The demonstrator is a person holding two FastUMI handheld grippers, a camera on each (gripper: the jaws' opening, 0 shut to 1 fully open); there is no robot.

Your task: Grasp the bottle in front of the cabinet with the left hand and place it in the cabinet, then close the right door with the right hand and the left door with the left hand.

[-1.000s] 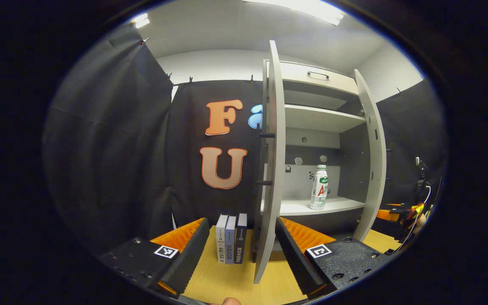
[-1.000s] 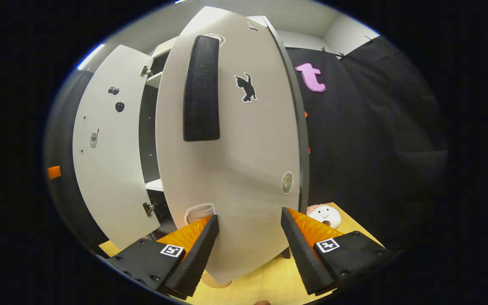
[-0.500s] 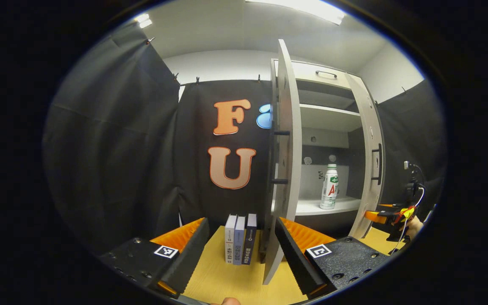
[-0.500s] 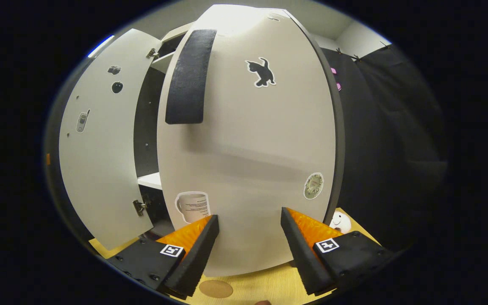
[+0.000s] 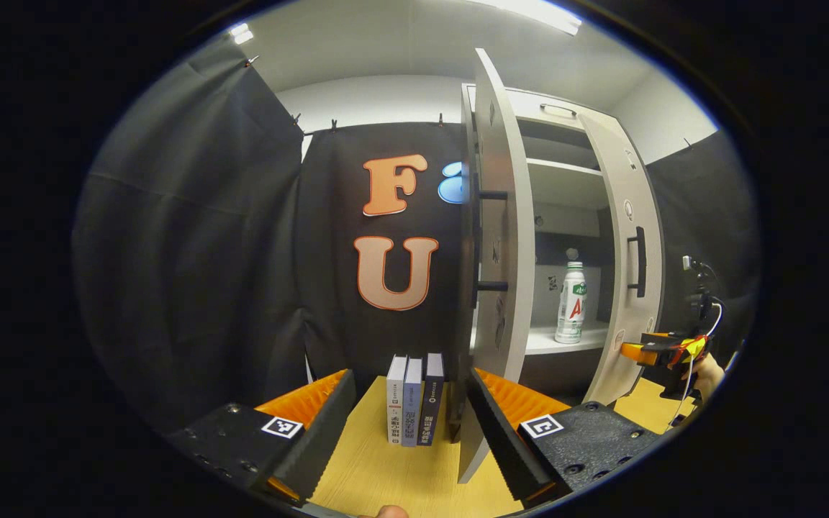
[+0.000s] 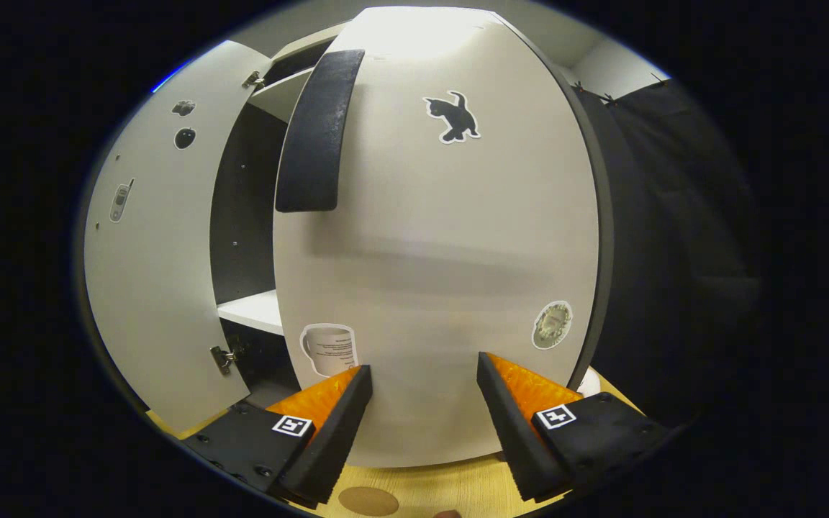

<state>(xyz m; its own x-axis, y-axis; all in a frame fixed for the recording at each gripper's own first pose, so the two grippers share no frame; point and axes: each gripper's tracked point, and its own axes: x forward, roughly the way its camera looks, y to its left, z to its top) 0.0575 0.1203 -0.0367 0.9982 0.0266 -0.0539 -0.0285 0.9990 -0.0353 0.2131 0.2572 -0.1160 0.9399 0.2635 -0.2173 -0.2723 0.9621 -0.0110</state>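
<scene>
The white bottle (image 5: 571,302) with a green label stands upright on the lower shelf inside the grey cabinet (image 5: 562,165). The left door (image 5: 501,216) stands ajar, nearly edge-on, just beyond my open left gripper (image 5: 411,424), which holds nothing. The right door (image 5: 630,252) is partly swung in, and my right gripper (image 5: 663,352) shows low at its outer face with a hand behind it. In the right gripper view the right door (image 6: 443,252) with its black handle (image 6: 317,129) looms close. My right gripper (image 6: 422,417) is open, its fingertips at the door's lower face. The left door (image 6: 148,273) hangs open beyond.
Three books (image 5: 414,399) stand upright on the wooden table (image 5: 378,475) left of the cabinet's left door. A brown round disc (image 6: 368,500) lies on the table under the right gripper. Black cloth walls close in on both sides.
The right door has swung further toward shut with my right gripper following its face. The gap showing the bottle has narrowed. My left gripper has drifted slightly toward the left door.
</scene>
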